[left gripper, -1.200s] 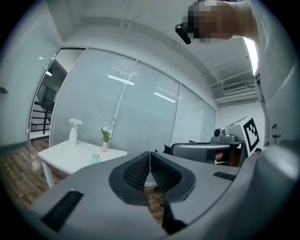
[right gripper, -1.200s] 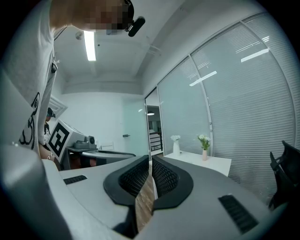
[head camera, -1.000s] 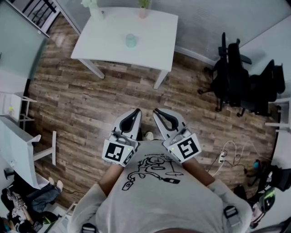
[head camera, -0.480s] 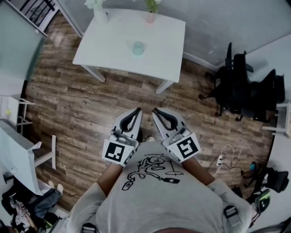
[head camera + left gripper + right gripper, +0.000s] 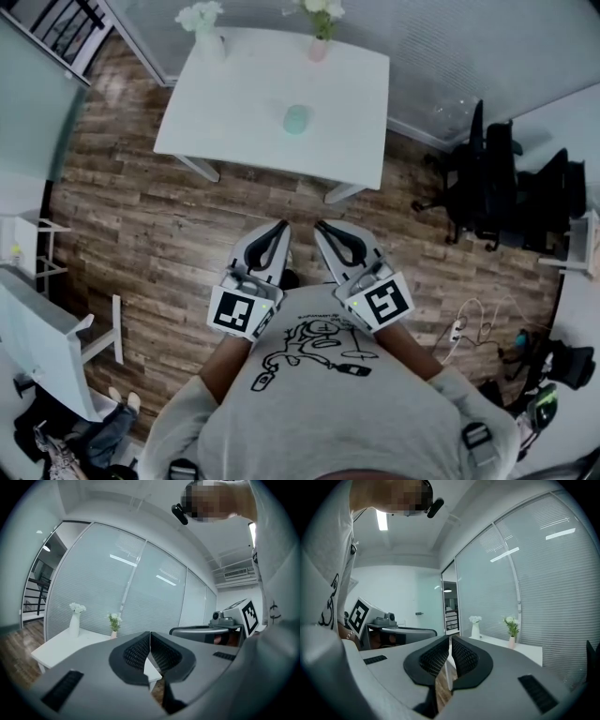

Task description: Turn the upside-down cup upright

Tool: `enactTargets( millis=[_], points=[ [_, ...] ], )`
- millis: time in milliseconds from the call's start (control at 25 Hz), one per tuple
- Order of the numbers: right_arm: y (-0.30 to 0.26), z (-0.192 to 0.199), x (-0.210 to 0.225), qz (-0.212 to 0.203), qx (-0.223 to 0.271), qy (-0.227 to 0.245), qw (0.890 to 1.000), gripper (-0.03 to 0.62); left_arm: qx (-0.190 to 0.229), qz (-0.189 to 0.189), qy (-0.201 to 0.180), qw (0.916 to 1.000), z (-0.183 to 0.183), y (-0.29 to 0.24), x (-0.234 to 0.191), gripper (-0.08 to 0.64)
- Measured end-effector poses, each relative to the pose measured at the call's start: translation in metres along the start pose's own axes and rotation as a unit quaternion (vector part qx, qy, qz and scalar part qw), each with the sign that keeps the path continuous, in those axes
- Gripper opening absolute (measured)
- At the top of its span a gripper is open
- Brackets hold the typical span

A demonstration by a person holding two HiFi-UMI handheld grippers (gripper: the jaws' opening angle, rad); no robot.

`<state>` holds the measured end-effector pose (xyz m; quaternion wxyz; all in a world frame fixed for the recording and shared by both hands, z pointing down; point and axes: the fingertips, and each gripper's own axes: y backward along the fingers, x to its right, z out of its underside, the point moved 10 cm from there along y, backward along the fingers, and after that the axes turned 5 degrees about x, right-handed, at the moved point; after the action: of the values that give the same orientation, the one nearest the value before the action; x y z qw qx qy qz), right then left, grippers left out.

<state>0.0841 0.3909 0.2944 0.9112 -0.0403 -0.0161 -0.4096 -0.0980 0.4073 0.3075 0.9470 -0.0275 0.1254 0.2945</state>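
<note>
My left gripper is shut tight. Its two jaws press together and hold nothing. My right gripper is just beside it, shut the same way and empty too. Both point out level in front of my tummy, over the wood floor.

The cup is well ahead of both tools, about in line with the gap between them. It stands alone near the middle of the white table. It is too small here for me to see which way up it is.

Things could go wrong from here. If I reach the cup with the jaws shut like this, I will only bump it, and it could roll off the table. The tall white vase is ahead and off to the left, at the far edge. The little pink vase is past the cup. If I reach too far, I could tip one over. The cup looks smooth, so I think it may slip when I turn it.

The floor is brown planks with streaks. The table is flat and plain, with thin legs. The cup is pale green and round. My jaws are curved grey shells, and their black pads are covered in tiny bumps.
</note>
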Motion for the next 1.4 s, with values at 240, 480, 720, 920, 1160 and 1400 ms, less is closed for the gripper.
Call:
enactTargets(
  millis=[240,480,720,920,1160,1400],
  points=[
    [-0.026,-0.005,0.007,0.015,0.013,0.000,1.000,0.043,-0.002,0.016,-0.008,0.9998,-0.008,-0.012,-0.028,0.003],
    [-0.043,-0.006,0.011,0.024,0.013,-0.002,1.000,0.043,-0.005,0.025,-0.001,0.9997,-0.012,-0.020,-0.043,0.003],
    [-0.057,-0.002,0.012,0.029,0.006,-0.008,1.000,0.044,-0.012,0.033,0.001,0.9994,-0.010,-0.025,-0.056,0.003],
    [-0.070,-0.002,0.023,0.029,0.009,-0.010,1.000,0.044,-0.007,0.028,0.001,0.9996,-0.016,-0.036,-0.069,0.003],
    [-0.085,-0.006,0.047,0.029,0.017,-0.011,0.999,0.044,-0.005,0.027,-0.003,0.9996,-0.021,-0.060,-0.079,0.003],
    [-0.100,-0.008,0.078,0.023,0.020,-0.015,0.999,0.044,-0.007,0.021,-0.010,0.9997,-0.026,-0.091,-0.088,0.003]
  ],
)
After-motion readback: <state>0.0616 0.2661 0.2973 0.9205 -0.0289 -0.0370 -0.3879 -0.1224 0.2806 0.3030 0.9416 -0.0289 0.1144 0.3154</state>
